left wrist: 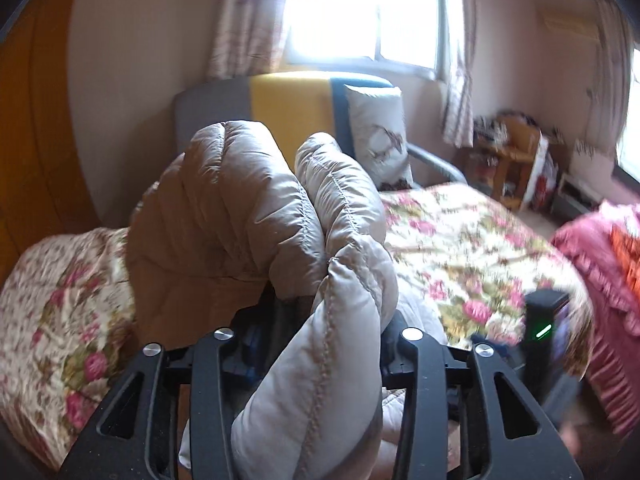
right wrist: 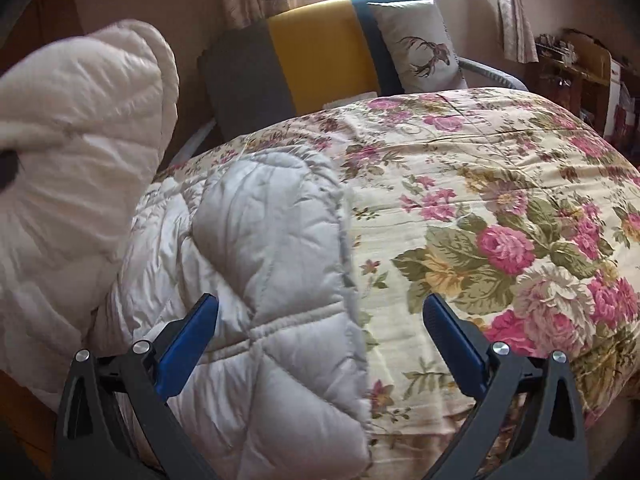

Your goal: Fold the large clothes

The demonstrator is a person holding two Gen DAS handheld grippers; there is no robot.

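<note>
No readable text, label, brand, number or sign shows in either view.

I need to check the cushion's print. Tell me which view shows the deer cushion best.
The right wrist view: the deer cushion is sharp, and its antlered print reads clearly. In the left wrist view it is blurred and washed out by window glare.

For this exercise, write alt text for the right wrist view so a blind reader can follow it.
A pale quilted puffer coat lies on a floral bedspread, one part lifted at the left. The right gripper hovers above it, jaws wide apart and empty. Behind stand a chair and deer-print cushion.
</note>
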